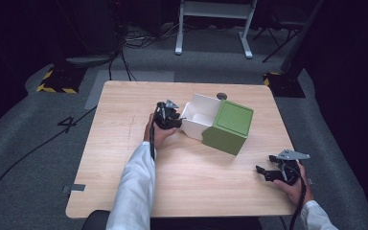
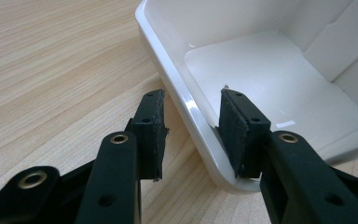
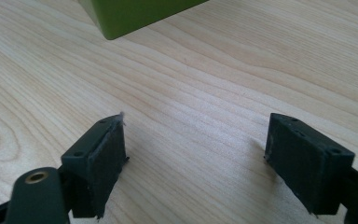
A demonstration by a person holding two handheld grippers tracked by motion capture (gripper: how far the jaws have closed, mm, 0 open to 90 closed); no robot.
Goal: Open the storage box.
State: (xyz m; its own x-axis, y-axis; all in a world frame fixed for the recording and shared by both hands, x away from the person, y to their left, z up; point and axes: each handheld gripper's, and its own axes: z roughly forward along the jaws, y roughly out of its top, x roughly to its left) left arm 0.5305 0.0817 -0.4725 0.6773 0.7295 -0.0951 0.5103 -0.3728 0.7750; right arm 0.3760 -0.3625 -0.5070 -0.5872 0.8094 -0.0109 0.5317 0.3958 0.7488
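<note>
A white open-topped bin (image 1: 199, 117) sits mid-table, butted against a green box (image 1: 227, 127) on its right. My left gripper (image 1: 178, 120) is at the bin's left corner. In the left gripper view its jaws straddle the bin's (image 2: 270, 70) near wall: one pad is inside against the wall, while the outer pad (image 2: 151, 126) stands off it with a visible gap. The left gripper (image 2: 191, 100) is therefore open around the rim. The bin looks empty. My right gripper (image 1: 261, 173) rests near the table's front right, open wide (image 3: 196, 121) over bare wood. The green box's corner (image 3: 130, 14) lies beyond it.
The wooden table (image 1: 124, 158) has a grey round grommet (image 1: 222, 96) near its far edge, just behind the bin. Beyond the table, cables, a white frame's legs (image 1: 213, 28) and yellow-and-black striped bases (image 1: 57, 79) stand on the grey floor.
</note>
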